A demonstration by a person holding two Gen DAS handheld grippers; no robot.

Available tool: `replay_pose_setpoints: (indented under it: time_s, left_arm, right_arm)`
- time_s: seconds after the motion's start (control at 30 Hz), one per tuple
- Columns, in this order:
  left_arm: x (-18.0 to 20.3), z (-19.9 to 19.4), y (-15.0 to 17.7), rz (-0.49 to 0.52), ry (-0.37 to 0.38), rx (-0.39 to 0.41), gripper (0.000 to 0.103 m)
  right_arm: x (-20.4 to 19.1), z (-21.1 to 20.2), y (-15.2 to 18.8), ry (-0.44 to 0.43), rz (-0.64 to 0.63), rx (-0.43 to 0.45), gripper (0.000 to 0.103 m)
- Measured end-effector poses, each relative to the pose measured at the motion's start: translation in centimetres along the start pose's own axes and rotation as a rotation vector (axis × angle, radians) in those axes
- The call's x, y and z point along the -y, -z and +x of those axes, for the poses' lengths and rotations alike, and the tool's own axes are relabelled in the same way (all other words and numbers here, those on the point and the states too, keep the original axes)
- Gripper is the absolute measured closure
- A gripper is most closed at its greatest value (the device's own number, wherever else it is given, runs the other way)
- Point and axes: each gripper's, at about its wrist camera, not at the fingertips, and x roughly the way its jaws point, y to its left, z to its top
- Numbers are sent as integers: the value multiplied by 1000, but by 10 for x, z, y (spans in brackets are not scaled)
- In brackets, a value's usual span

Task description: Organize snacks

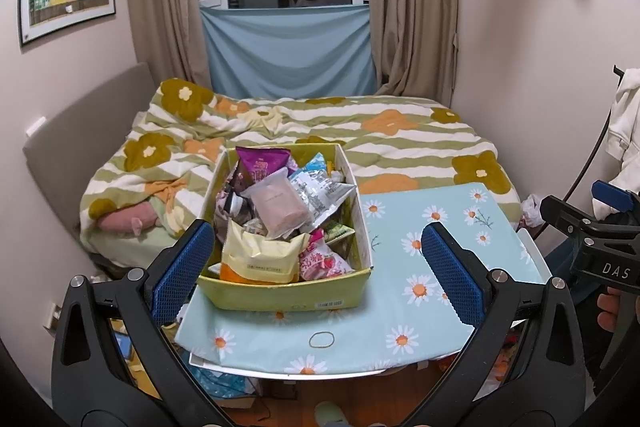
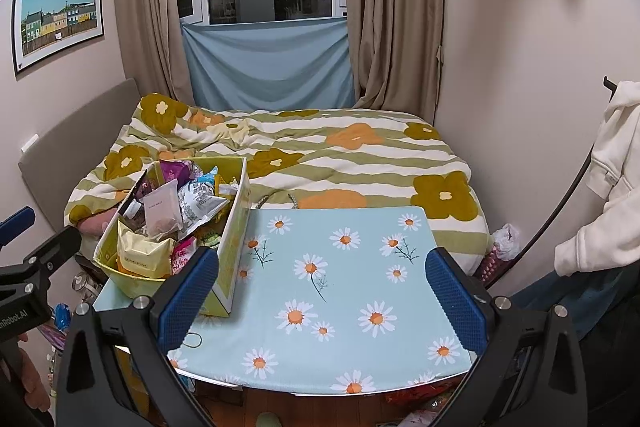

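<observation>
Yellow-green cardboard makes up the box [image 1: 280, 297] of snacks that sits ahead of my left gripper [image 1: 318, 269], its near wall lying between my two spread blue fingers [image 1: 182, 269], closer to the left one. Nothing is held there. The box rests on the left part of the tabletop [image 1: 400, 307], which wears a pale blue cloth printed with daisies. Inside, the packets are heaped above the rim: a pale yellow bag [image 1: 260, 255] nearest my fingers, a pink strawberry packet [image 1: 322, 263] just beside it on the right, a clear pouch [image 1: 280, 205] with pinkish contents on top of the heap, a white printed wrapper [image 1: 320, 195] to its right, and a purple bag [image 1: 262, 163] standing at the far end. A thin rubber band [image 1: 321, 339] lies on the cloth just short of the box, between my fingers.

My right gripper [image 2: 322, 301] is also spread wide and empty, hanging over the bare daisy cloth; from here the box stands beyond my left finger. Beyond the tabletop is a bed [image 1: 400, 139] with a green-striped flower blanket.
</observation>
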Motion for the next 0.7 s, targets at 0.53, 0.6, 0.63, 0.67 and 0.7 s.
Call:
replay_pose_setpoints:
  time_s: [0.53, 0.6, 0.63, 0.67, 0.7]
  left_arm:
    - [2, 8, -7, 6, 7, -6, 0]
    - [4, 11, -8, 7, 5, -9, 0]
    - [3, 11, -9, 7, 6, -9, 0]
    - [4, 12, -9, 7, 6, -8, 0]
    - [4, 12, -9, 7, 6, -7, 0]
  right_arm:
    - [-1, 2, -2, 2, 0, 0, 0]
    - [-1, 2, -2, 1, 1, -1, 0]
    - [-1, 3, -3, 1, 1, -1, 0]
    - [-1, 3, -3, 2, 1, -2, 0]
    - [0, 3, -3, 1, 2, -2, 0]
